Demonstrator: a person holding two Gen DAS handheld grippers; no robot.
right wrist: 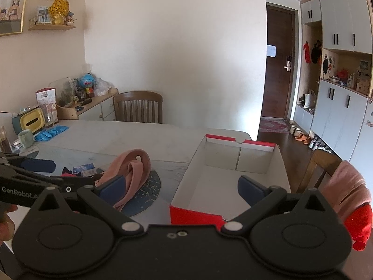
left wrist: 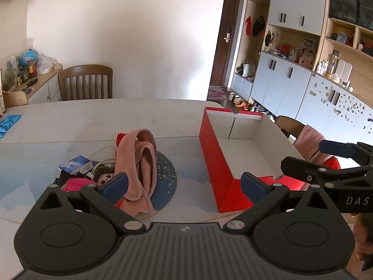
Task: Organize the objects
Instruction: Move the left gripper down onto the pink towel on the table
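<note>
The small pile at the left of the table (left wrist: pixel 98 121) is being partly hidden by the left gripper (left wrist: pixel 184 184) in the left wrist view, so only pieces are being seen there: a doll face (left wrist: pixel 106 178), a bright pink fluffy thing (left wrist: pixel 74 184) and a small blue and white packet (left wrist: pixel 75 166); what the dark things under them are cannot be told. The pink cloth (left wrist: pixel 137 163) is being seen standing up in folds on a round dark blue mat (left wrist: pixel 165 175), beside the open red box (left wrist: pixel 219 163), whose white inside is being shown empty. In the right wrist view the box (right wrist: pixel 186 214) is being cut off by the right gripper (right wrist: pixel 181 190), and the doll face is not being shown, but a green mug (right wrist: pixel 25 137) and blue gloves (right wrist: pixel 51 131) at the far left are being seen more clearly. Both grippers are being held wide open, with nothing between the fingers and nothing being touched. The right gripper (left wrist: pixel 326 161) is being seen over the right side of the box.
</note>
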